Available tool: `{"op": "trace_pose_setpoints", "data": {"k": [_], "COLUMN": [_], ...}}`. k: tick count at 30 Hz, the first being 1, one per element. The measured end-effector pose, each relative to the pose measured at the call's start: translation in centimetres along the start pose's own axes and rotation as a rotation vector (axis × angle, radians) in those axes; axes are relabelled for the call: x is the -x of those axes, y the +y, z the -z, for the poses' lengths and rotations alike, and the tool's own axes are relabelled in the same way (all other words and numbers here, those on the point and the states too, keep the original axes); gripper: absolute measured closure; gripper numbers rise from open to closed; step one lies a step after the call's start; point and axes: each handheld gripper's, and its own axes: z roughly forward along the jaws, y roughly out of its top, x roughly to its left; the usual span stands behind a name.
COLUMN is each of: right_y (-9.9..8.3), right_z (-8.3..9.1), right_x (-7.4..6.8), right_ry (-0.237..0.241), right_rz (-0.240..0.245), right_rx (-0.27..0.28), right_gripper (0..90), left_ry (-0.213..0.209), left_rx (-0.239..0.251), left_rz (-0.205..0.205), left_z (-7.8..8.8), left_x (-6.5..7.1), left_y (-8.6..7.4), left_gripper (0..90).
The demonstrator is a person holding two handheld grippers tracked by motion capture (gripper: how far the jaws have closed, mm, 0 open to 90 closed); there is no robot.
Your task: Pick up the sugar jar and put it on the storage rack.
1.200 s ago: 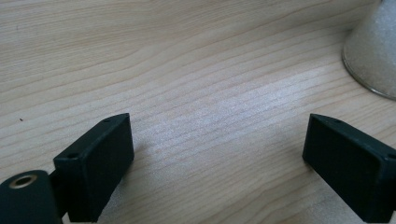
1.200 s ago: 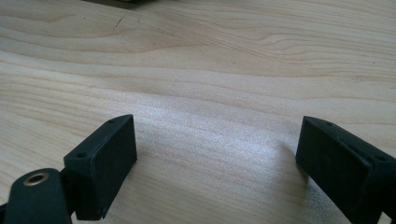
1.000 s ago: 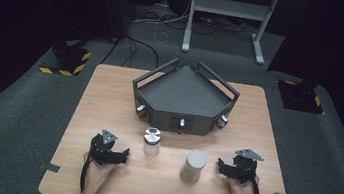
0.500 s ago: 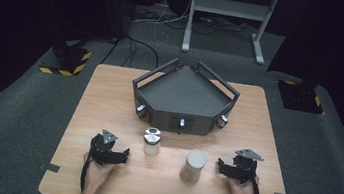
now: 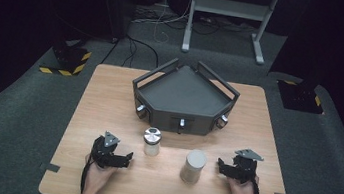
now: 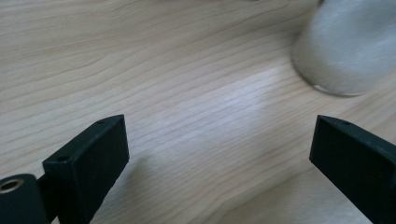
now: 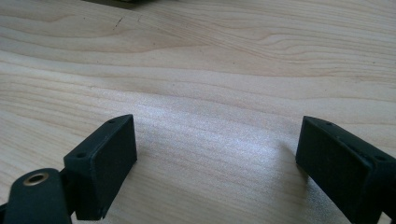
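Two grippers rest low on the wooden table [image 5: 109, 99], one in each hand at the near edge. Left gripper [image 5: 124, 157]: jaws stand wide apart and have just been opening further; bare wood lies between them. In the left gripper view a frosted jar [image 6: 343, 46] sits ahead and off to the right of the jaws, apart from both pads; it is blurred and cut off at the top and right edges, so its lid cannot be made out there. From the high view the jar [image 5: 152, 142] stands just beyond the left gripper's tips, with a shiny metal cap.

Right gripper [image 5: 221, 165]: jaws also spread, holding nothing; the right gripper view has plain wood grain between the pads, and the right pad is cut off at the frame edge. A pale cylindrical canister [image 5: 193, 166] stands near its tips, not touching.

Beyond both containers, well apart from either gripper, sits a dark angular tray [image 5: 181, 90] with raised rails and small knobs on its front face; too small to read any detail. Both forearms are cut off at the bottom edge.
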Motion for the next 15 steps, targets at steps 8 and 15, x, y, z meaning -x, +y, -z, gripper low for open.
{"op": "trace_pose_setpoints", "data": {"k": [8, 15], "right_y": [0.0, 0.0], "right_z": [0.0, 0.0], "right_x": [0.0, 0.0], "right_ry": [0.000, 0.000], "right_rz": [0.000, 0.000], "right_rx": [0.000, 0.000], "right_gripper": [11.8, 11.8], "left_ry": [-0.060, -0.099], "left_rx": [0.231, 0.222], "left_rz": [0.249, 0.222], "left_z": [-2.5, -3.4], "left_x": [4.4, 5.4], "left_y": [-2.0, -1.1], "left_gripper": [5.2, 5.9]}}
